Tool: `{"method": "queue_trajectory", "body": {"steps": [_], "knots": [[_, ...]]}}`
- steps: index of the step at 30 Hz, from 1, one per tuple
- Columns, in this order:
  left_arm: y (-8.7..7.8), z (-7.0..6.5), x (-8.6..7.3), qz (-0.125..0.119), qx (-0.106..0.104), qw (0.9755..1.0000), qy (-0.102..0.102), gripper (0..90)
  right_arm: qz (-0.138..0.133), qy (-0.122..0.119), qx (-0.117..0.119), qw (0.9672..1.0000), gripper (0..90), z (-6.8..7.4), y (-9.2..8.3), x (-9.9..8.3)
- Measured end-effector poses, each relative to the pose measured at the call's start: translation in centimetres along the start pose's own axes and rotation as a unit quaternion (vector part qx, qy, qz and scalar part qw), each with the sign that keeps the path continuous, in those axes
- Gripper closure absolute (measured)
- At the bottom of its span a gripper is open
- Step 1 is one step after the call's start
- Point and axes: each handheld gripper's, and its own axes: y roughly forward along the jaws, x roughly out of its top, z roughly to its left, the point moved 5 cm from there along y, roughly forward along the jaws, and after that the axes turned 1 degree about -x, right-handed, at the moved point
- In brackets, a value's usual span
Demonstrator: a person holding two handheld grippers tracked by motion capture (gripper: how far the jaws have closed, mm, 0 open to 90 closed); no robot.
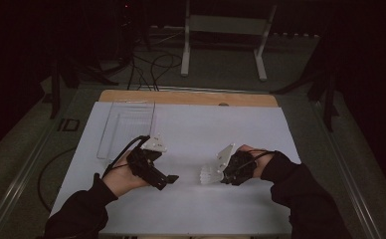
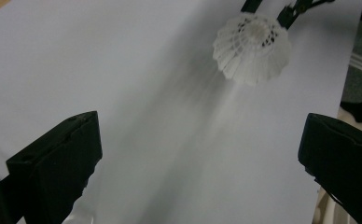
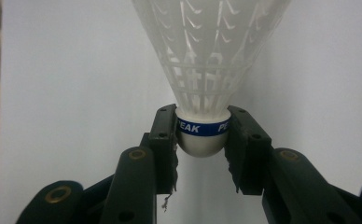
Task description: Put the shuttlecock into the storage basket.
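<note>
Shuttlecock [image 1: 211, 175] in white plastic sits clamped in the right gripper [image 1: 224, 174], seen from the high view low over the white table sheet [image 1: 206, 129], its skirt pointing toward the left gripper [image 1: 169, 180]. That left gripper is held in the person's left hand [image 1: 123, 177], apart from the shuttlecock, and a clear plastic tray [image 1: 126, 124] lies on the sheet beyond it.

In the left gripper view, the two black jaws stand wide apart with nothing between them; the shuttlecock [image 2: 253, 47] hangs farther off over the white sheet [image 2: 123, 70], skirt facing the camera.

In the right gripper view, the jaws press both sides of the shuttlecock's [image 3: 205, 70] rounded white cork at its blue printed band [image 3: 202, 127], the mesh skirt flaring away from the right gripper [image 3: 202, 140].
</note>
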Motion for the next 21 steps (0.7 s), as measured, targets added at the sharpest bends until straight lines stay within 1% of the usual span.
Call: {"method": "queue_trajectory", "body": {"steps": [1,2,3,5,6,7,8,10,13,16,17,18,19,20,21], "knots": [[0.4,0.0,0.3,-0.001,-0.007,1.0,0.006,0.2,0.001,-0.003,-0.002,1.0,65.7,0.1,0.0,0.1],[0.4,0.0,0.3,-0.001,-0.007,1.0,0.006,0.2,0.001,-0.003,-0.002,1.0,65.7,0.1,0.0,0.1],[0.7,0.0,0.5,-0.001,-0.016,0.9999,0.004,0.2,-0.001,-0.005,0.0,1.0,65.7,0.1,-0.1,0.3],[1.4,0.0,0.9,0.002,-0.022,0.9997,0.004,0.3,-0.003,-0.006,0.001,1.0,65.7,0.2,-0.1,0.4],[1.4,0.0,0.9,0.002,-0.022,0.9997,0.004,0.3,-0.003,-0.006,0.001,1.0,65.7,0.2,-0.1,0.4],[2.0,-0.1,1.1,0.007,-0.024,0.9997,0.004,0.3,-0.004,-0.01,-0.001,0.9999,65.7,0.2,-0.1,0.6],[2.0,-0.1,1.1,0.007,-0.024,0.9997,0.004,0.3,-0.004,-0.01,-0.001,0.9999,65.7,0.2,-0.1,0.6],[2.5,-0.1,1.4,0.006,-0.03,0.9995,0.006,1.8,-0.004,-0.013,0.001,0.9999,65.7,0.4,-0.1,0.7],[3.1,0.0,1.7,0.008,-0.037,0.9993,0.001,3.2,-0.005,-0.016,0.002,0.9999,65.6,0.5,-0.1,0.9],[3.7,0.1,1.9,0.016,-0.041,0.999,0.001,4.0,-0.004,-0.02,-0.001,0.9998,65.7,0.5,-0.1,1.0],[3.9,0.1,1.9,0.019,-0.044,0.9989,0.005,7.3,-0.003,-0.023,0.001,0.9997,65.6,0.6,-0.1,1.1],[4.1,0.1,2.0,0.022,-0.045,0.9988,0.005,7.3,-0.003,-0.023,0.001,0.9997,65.6,0.6,-0.1,1.1],[4.4,0.0,2.0,0.023,-0.051,0.9984,0.004,9.6,-0.002,-0.021,0.001,0.9998,65.7,0.6,0.0,1.1],[4.8,-0.1,2.1,0.027,-0.055,0.9981,0.009,14.4,-0.001,-0.021,0.002,0.9998,65.7,0.6,0.0,1.2],[4.8,-0.1,2.1,0.027,-0.055,0.9981,0.009,15.2,-0.002,-0.022,0.003,0.9997,65.7,0.6,0.1,1.2]]}}
